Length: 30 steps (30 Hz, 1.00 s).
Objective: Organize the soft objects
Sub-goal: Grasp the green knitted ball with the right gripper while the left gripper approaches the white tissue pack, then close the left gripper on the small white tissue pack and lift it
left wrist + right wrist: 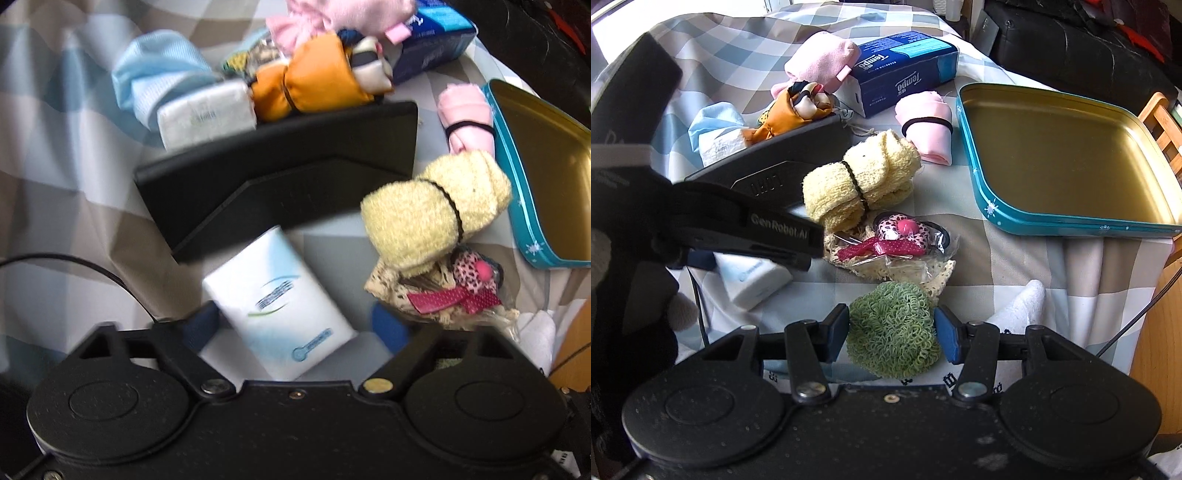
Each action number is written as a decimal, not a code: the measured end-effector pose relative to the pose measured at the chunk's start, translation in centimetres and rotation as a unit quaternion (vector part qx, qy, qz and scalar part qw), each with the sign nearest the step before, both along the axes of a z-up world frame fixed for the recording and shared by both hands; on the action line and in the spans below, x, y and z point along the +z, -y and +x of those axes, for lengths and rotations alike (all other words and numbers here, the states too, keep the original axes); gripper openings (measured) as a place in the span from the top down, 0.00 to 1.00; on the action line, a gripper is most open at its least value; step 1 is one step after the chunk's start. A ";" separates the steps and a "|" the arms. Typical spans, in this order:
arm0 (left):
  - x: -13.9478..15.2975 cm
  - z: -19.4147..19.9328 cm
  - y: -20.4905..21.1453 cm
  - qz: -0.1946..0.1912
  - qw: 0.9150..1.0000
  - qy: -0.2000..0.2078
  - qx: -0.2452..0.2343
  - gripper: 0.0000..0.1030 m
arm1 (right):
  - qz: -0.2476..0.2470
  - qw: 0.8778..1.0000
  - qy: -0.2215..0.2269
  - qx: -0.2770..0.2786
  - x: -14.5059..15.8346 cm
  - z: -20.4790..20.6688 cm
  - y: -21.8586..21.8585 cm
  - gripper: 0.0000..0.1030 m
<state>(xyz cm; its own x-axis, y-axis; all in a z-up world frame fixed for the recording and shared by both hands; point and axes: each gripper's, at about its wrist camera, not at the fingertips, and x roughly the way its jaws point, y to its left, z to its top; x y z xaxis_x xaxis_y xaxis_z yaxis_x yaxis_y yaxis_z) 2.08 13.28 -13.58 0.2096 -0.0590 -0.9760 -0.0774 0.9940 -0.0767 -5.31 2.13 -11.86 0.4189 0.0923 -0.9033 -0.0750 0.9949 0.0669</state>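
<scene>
White plastic wrap covers the tissue pack (280,306), which lies on the checked cloth (66,155) directly between the blue pads of the left gripper (295,328). The pack's long axis runs diagonally across the jaw line, so the pads meet its two long sides at a slant, not square on. The left pad (201,319) sits against the pack's edge; the right pad (388,328) appears a little apart from it, so the jaws stand at a narrow setting around the pack with no firm grip confirmed.

The right gripper (892,336) is closed onto the green looped scrubber (894,332), both pads touching its sides. The scrubber rests at the near edge of the cloth.

The teal tin tray (979,199), empty, lies to the right of both grippers and nearer the right one. The black organizer (258,177) stands just beyond the tissue pack, nearer the left gripper. Judged from this layout, each hand serves the container on its own side.
</scene>
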 end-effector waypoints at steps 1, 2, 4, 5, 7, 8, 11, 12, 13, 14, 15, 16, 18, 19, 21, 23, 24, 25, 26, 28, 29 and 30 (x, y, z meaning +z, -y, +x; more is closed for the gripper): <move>-0.1 0.0 0.0 -0.004 1.000 -0.002 -0.002 0.37 | 0.001 1.000 0.001 0.000 0.1 0.0 0.0 0.51; 0.1 0.0 0.0 -0.007 1.000 0.002 -0.002 0.39 | 0.001 1.000 0.003 -0.001 0.1 -0.1 0.0 0.51; 0.4 -0.1 0.0 -0.015 1.000 0.011 -0.002 0.43 | 0.007 1.000 0.007 -0.003 0.4 -0.2 0.1 0.51; 0.7 -0.2 -0.1 -0.016 1.000 0.017 -0.002 0.45 | 0.009 1.000 0.009 -0.005 0.5 -0.2 0.2 0.51; 1.2 -0.4 0.0 -0.011 0.999 0.030 -0.001 0.46 | 0.013 1.000 0.013 -0.009 0.8 -0.2 0.3 0.52; 1.5 -0.5 0.0 -0.011 0.999 0.034 -0.001 0.47 | 0.014 1.000 0.015 -0.012 1.0 -0.2 0.4 0.52; 2.2 -0.8 0.2 -0.018 0.999 0.047 -0.002 0.48 | 0.022 0.999 0.023 -0.020 1.6 -0.1 0.7 0.53; 2.4 -0.9 0.2 -0.019 0.999 0.051 -0.003 0.48 | 0.024 0.999 0.026 -0.024 1.7 0.0 0.9 0.53; 2.6 -1.0 0.2 -0.020 0.998 0.055 -0.003 0.48 | 0.026 0.999 0.028 -0.028 1.9 0.0 1.0 0.53; 2.7 -1.0 0.3 -0.021 0.998 0.056 -0.003 0.49 | 0.027 0.999 0.029 -0.030 2.0 0.0 1.1 0.53; 2.7 -0.9 0.3 -0.022 0.998 0.055 -0.003 0.48 | 0.027 0.999 0.027 -0.030 1.9 0.1 1.2 0.53; 2.6 -0.7 0.4 -0.020 0.998 0.053 -0.005 0.49 | 0.027 0.999 0.021 -0.026 1.7 0.2 1.1 0.53; 2.1 -0.6 0.5 -0.014 0.999 0.042 -0.007 0.49 | 0.026 0.999 0.006 -0.018 1.1 0.4 0.9 0.52; 1.8 -0.5 0.6 -0.012 0.999 0.036 -0.010 0.49 | 0.022 1.000 -0.002 -0.014 0.8 0.5 0.6 0.52; 1.3 -0.3 0.8 -0.007 1.000 0.025 -0.015 0.49 | 0.011 1.000 -0.016 -0.006 0.1 0.5 0.3 0.48; 0.9 -0.3 1.0 0.001 1.000 0.022 -0.018 0.48 | 0.008 1.000 -0.021 -0.004 -0.3 0.6 0.1 0.44; 0.7 -0.3 1.0 0.001 1.000 0.020 -0.019 0.48 | 0.010 1.000 -0.025 -0.004 -0.4 0.7 0.1 0.40; 0.6 -0.2 1.0 0.001 1.000 0.018 -0.019 0.48 | 0.012 0.999 -0.030 -0.003 -0.5 0.7 0.1 0.37; 0.5 -0.1 1.0 0.002 1.000 0.016 -0.019 0.46 | 0.013 0.999 -0.035 -0.003 -0.7 0.7 0.1 0.36; 0.3 0.0 1.0 0.005 1.000 0.017 -0.018 0.45 | 0.011 0.999 -0.044 0.001 -1.1 0.7 0.0 0.35; 0.2 0.1 0.9 0.004 1.000 0.016 -0.017 0.45 | 0.006 0.999 -0.046 0.003 -1.2 0.6 -0.2 0.35; 0.1 0.2 0.9 0.003 1.000 0.016 -0.015 0.45 | 0.002 0.999 -0.045 0.004 -1.2 0.5 -0.3 0.36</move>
